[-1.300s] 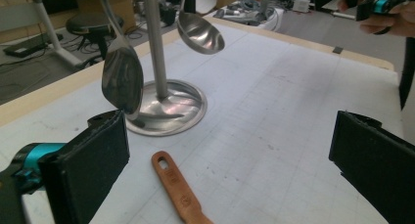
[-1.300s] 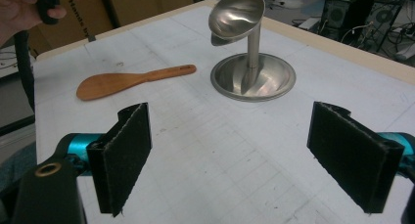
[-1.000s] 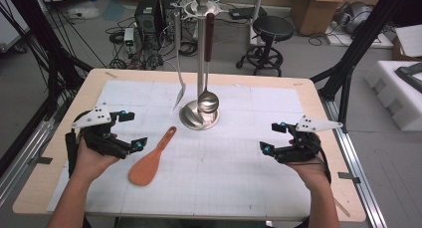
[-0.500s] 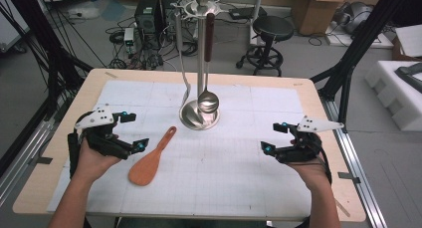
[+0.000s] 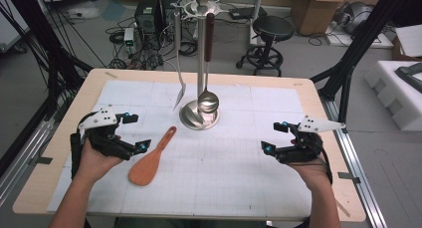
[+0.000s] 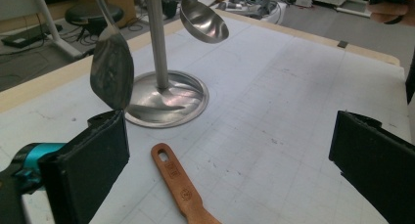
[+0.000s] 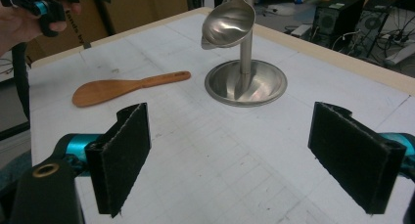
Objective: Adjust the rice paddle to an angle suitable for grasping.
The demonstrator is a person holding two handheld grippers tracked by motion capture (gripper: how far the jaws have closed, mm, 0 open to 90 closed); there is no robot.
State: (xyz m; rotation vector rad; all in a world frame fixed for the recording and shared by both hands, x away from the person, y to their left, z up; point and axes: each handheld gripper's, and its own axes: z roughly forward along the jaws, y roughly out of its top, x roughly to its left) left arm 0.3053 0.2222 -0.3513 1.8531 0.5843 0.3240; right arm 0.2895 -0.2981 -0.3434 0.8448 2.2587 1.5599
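Your left tongs (image 5: 134,132) sit at the left of the high view, lower middle, with their jaws spread wide and nothing between them. Just to their right lies the wooden rice paddle (image 5: 150,160), flat on the white gridded mat (image 5: 239,178) that covers the tabletop (image 5: 59,133). Its blade points toward the bottom of the frame and its handle slants up and right toward the rack. In your left gripper view the paddle's handle (image 6: 178,185), with its hanging hole, lies between the two black jaws but farther out, not touching either.

Your right tongs (image 5: 276,137) rest at the right of the high view, also spread and holding nothing, well apart from the paddle. Your right gripper view shows the paddle (image 7: 125,87) at upper left, beyond the jaws.

The steel utensil stand (image 5: 200,116) rises at the upper middle of the high view, its round base on the mat. A ladle (image 5: 208,102) hangs from it just above the base, and a metal spatula (image 5: 179,96) hangs to its left, tilted. Your other hand (image 7: 29,18) shows at the upper left corner of the right gripper view.
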